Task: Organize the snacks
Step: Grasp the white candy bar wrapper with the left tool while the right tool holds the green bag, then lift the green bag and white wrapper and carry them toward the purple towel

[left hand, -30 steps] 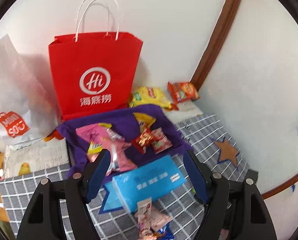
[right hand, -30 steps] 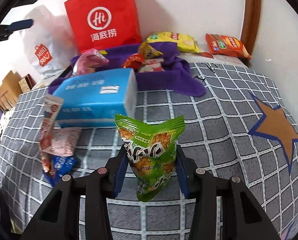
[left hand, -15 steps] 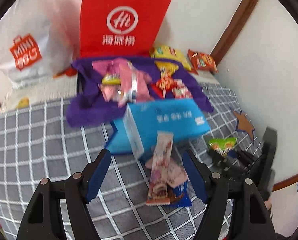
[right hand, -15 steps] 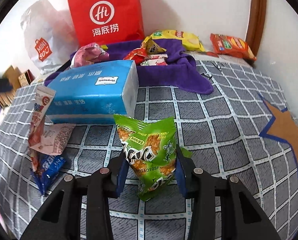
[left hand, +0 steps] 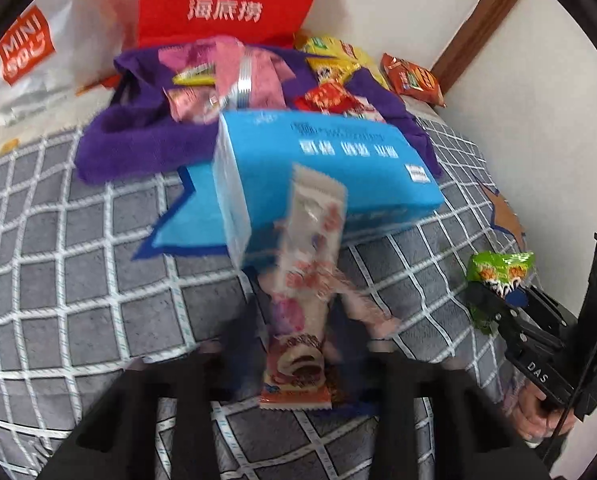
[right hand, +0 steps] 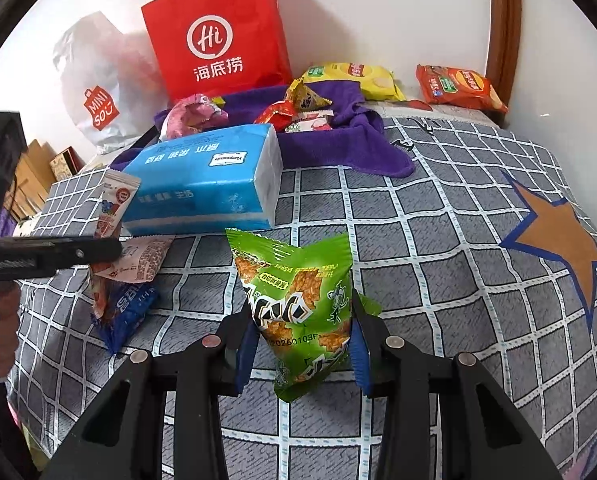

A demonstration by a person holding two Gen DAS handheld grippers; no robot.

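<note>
Left gripper (left hand: 298, 344): I have it clamped on a long pink-and-white snack packet (left hand: 304, 292), lower centre, long axis running up-frame toward the blue tissue box (left hand: 330, 168).
Right gripper (right hand: 298, 340): closed on one green snack bag (right hand: 298, 304), upright.
Only right view: orange star patch (right hand: 558, 240) shown whole.
Count: two chip bags by the wall.

Glossy plastic green snack packet (right hand: 298, 304); matt purple cloth (right hand: 338, 148).

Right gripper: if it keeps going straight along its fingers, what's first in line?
Past the green snack packet the right gripper is shut on, probably the blue tissue box; depth is uncertain, it could meet the checked cover first.
</note>
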